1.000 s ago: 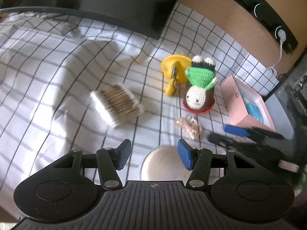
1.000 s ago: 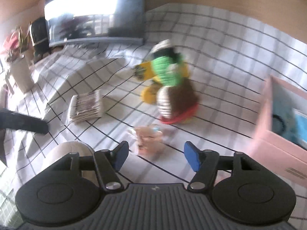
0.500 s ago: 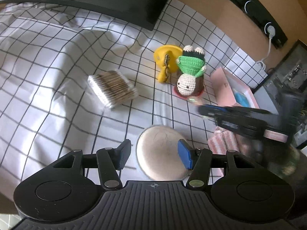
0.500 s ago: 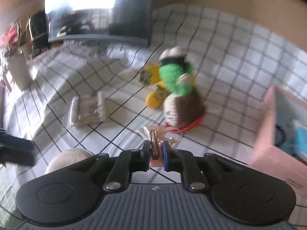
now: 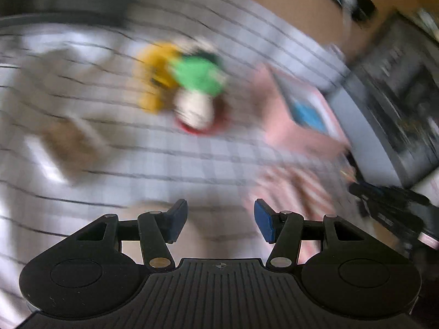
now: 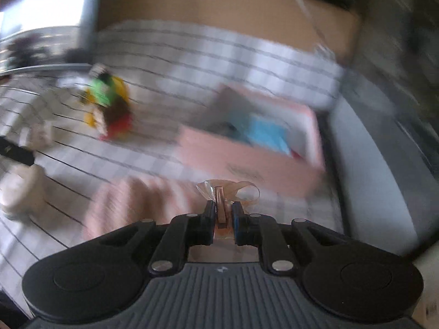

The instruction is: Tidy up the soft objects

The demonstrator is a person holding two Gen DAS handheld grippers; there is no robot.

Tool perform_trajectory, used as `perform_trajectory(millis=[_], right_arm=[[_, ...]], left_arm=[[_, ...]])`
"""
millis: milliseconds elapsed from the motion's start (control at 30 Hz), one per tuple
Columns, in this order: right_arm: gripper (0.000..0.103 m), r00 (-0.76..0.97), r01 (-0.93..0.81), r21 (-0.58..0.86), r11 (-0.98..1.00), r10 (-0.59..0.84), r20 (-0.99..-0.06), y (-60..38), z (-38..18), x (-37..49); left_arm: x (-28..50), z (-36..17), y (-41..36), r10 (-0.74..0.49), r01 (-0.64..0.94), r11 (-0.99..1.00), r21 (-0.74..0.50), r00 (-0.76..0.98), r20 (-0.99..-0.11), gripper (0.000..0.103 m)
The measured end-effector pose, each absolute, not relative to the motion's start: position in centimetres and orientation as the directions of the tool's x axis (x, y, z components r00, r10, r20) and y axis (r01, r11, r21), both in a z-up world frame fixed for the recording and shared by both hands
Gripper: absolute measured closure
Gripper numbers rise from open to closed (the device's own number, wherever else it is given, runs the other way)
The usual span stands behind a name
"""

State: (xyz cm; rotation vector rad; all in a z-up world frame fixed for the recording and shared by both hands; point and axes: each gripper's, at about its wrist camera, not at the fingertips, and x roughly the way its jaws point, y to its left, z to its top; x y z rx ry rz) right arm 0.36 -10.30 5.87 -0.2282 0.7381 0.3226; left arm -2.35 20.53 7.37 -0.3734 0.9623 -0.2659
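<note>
Ahead of the right hand-held gripper [image 6: 222,213], clenched on a small ribboned clip [image 6: 223,196], lies the pink box [image 6: 248,144]; left hand-held gripper [image 5: 221,218] gapes empty

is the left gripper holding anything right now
No, the left gripper stands open with only the blurred checked cloth showing between its blue pads.
</note>
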Motion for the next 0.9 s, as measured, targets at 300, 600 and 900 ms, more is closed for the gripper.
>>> perform_trajectory(millis=[300, 600, 900], right_arm=[[0.09, 0.712, -0.247, -0.157, 0.956, 0.07, -0.699, -14.8, 2.8, -1.6], [0.07, 0.681, -0.239, -0.036, 0.97, 0.141, -0.719, -16.2, 1.6, -2.7], [0.034, 0.625, -0.451, 0.179, 0.874, 0.453, -0.636, -16.2, 5.8, -4.3]], left_arm=[[-0.4, 2.4, 11.5, -0.56, 0.099, 0.827, -0.553, 0.235, -0.795, 0.045], [1.7, 2.2, 9.3, -0.595, 0.055, 0.795, -0.604, 0.257, -0.761, 0.047], [6.7, 4.0, 6.6, -0.58, 0.115, 0.807, -0.579, 0.34, -0.741, 0.047]])
